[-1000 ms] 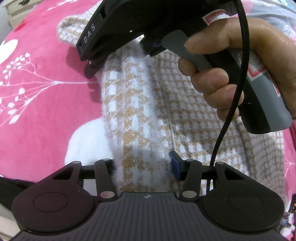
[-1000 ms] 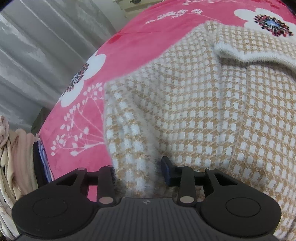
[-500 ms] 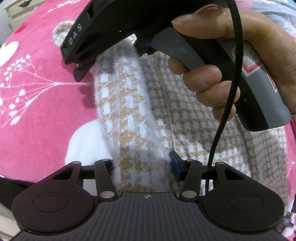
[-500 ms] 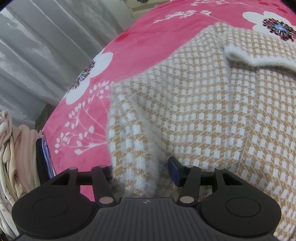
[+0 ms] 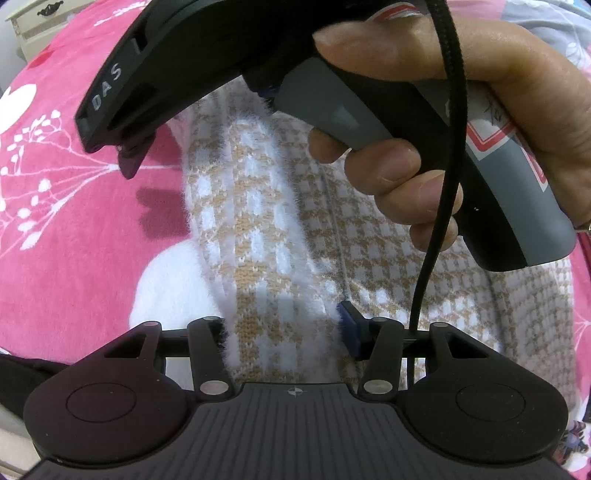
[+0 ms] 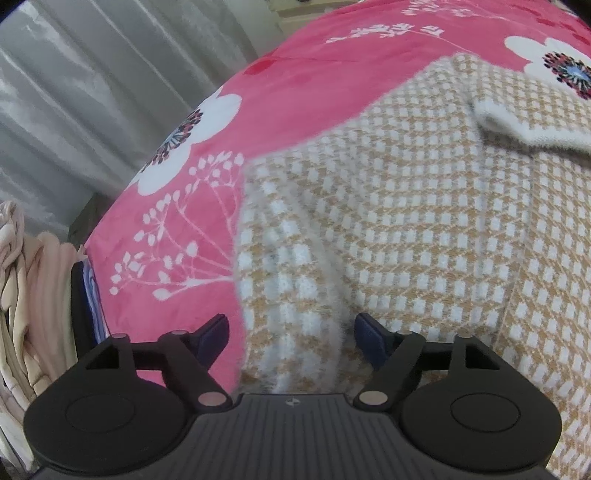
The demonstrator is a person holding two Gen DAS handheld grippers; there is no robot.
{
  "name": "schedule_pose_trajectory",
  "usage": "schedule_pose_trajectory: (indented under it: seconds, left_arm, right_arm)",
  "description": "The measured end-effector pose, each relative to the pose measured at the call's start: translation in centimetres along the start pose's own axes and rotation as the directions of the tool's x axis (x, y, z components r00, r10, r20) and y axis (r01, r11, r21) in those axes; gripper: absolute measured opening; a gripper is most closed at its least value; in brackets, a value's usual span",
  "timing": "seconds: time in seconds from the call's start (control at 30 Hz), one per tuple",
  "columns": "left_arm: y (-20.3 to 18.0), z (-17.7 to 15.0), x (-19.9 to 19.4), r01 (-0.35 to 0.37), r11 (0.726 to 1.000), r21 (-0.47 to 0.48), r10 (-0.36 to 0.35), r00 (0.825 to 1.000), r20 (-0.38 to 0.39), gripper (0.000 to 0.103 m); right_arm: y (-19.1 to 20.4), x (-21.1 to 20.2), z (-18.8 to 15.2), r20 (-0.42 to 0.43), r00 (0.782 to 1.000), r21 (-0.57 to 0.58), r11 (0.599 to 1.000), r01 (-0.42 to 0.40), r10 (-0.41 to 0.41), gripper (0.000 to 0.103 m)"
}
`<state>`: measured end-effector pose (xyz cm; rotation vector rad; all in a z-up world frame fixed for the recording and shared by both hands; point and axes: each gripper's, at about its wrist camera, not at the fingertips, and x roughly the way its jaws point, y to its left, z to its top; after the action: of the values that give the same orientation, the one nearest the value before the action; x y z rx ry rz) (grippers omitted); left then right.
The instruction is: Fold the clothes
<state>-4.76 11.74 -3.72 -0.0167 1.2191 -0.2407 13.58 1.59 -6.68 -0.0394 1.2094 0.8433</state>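
A fuzzy tan-and-white checked sweater lies on a pink flowered blanket, with its left edge folded over into a thick strip. My left gripper is shut on the near end of that strip, and fuzz hides its left finger. In the right wrist view the same sweater spreads to the right. My right gripper stands over the strip's edge with its jaws opening. The fold lies between the pads and they do not press on it. A hand holds that gripper above the sweater in the left wrist view.
A grey curtain hangs beyond the bed's edge. Pale folded clothes are piled at the left. A white drawer cabinet stands at the far left corner. A black cable hangs down from the hand.
My right gripper's jaws have spread apart and let go of the sweater's folded edge, and it has drawn up, closer to the left camera. My left gripper still holds its fold.
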Motion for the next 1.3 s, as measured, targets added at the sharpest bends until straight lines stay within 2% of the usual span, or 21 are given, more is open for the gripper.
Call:
schedule_pose_trajectory:
  seconds: [0.23, 0.33, 0.43, 0.47, 0.53, 0.9, 0.97, 1.0, 1.03, 1.07, 1.1, 1.13, 1.2, 1.3]
  left_arm:
    - [0.7, -0.2, -0.4, 0.001, 1.0, 0.001, -0.001, 1.0, 0.001, 0.049]
    - [1.0, -0.3, -0.6, 0.001, 1.0, 0.003, -0.001, 1.0, 0.001, 0.049]
    - [1.2, -0.2, -0.6, 0.0, 1.0, 0.004, 0.0, 1.0, 0.001, 0.049]
    - [0.2, 0.9, -0.4, 0.0, 1.0, 0.004, 0.0, 1.0, 0.0, 0.05]
    - [-6.0, 2.8, 0.6, -0.002, 1.0, 0.002, 0.002, 1.0, 0.0, 0.05]
    - [-6.8, 3.2, 0.4, -0.002, 1.0, 0.001, 0.002, 1.0, 0.007, 0.049]
    - [-6.9, 3.2, 0.3, 0.003, 1.0, -0.007, -0.003, 1.0, 0.02, 0.048]
    - [-6.8, 3.2, 0.3, 0.009, 1.0, -0.015, -0.009, 1.0, 0.029, 0.047]
    - [-6.7, 3.1, 0.1, 0.02, 0.999, -0.03, -0.018, 0.999, 0.041, 0.043]
    - [-6.5, 3.1, 0.0, 0.031, 0.998, -0.046, -0.028, 0.998, 0.055, 0.038]
    - [-6.4, 3.0, -0.2, 0.039, 0.998, -0.052, -0.036, 0.997, 0.065, 0.036]
    - [-6.4, 2.9, -0.4, 0.041, 0.998, -0.054, -0.037, 0.997, 0.075, 0.033]
    - [-6.8, 2.9, -1.2, 0.048, 0.998, -0.044, -0.044, 0.994, 0.103, 0.028]
    - [-7.8, 3.1, -2.5, 0.067, 0.998, -0.017, -0.064, 0.987, 0.15, 0.023]
  right_arm:
    - [0.7, 0.3, 0.0, -0.003, 1.0, -0.015, 1.0, -0.022, 0.022, 0.099]
    - [1.0, 0.4, 0.1, -0.007, 1.0, -0.026, 0.999, -0.024, 0.024, 0.103]
    - [1.1, 0.5, 0.2, -0.012, 1.0, -0.021, 1.0, -0.022, 0.022, 0.103]
    - [1.1, 0.5, 0.3, -0.012, 1.0, -0.017, 1.0, -0.023, 0.023, 0.103]
    - [1.0, 0.4, 0.3, -0.01, 1.0, -0.01, 1.0, -0.025, 0.025, 0.103]
    - [0.7, 0.4, 0.2, -0.002, 0.999, 0.023, 0.999, -0.041, 0.041, 0.103]
    - [1.0, 0.3, 0.1, 0.0, 1.0, -0.003, 1.0, 0.004, -0.004, 0.096]
    - [1.3, 0.2, 0.0, 0.003, 0.999, -0.021, 0.999, 0.034, -0.034, 0.079]
    - [1.6, 0.1, 0.0, 0.005, 0.997, -0.043, 0.996, 0.076, -0.075, 0.056]
    - [1.8, 0.0, -0.1, 0.007, 0.993, -0.062, 0.991, 0.116, -0.116, 0.047]
    - [1.8, -0.3, -0.1, 0.008, 0.992, -0.064, 0.99, 0.122, -0.122, 0.034]
    - [1.8, -0.7, -0.1, 0.014, 0.993, -0.061, 0.991, 0.119, -0.118, 0.027]
    - [1.8, -1.7, -0.3, 0.036, 0.992, -0.072, 0.99, 0.122, -0.119, 0.022]
    - [1.9, -3.9, -0.5, 0.087, 0.989, -0.091, 0.988, 0.126, -0.118, 0.019]
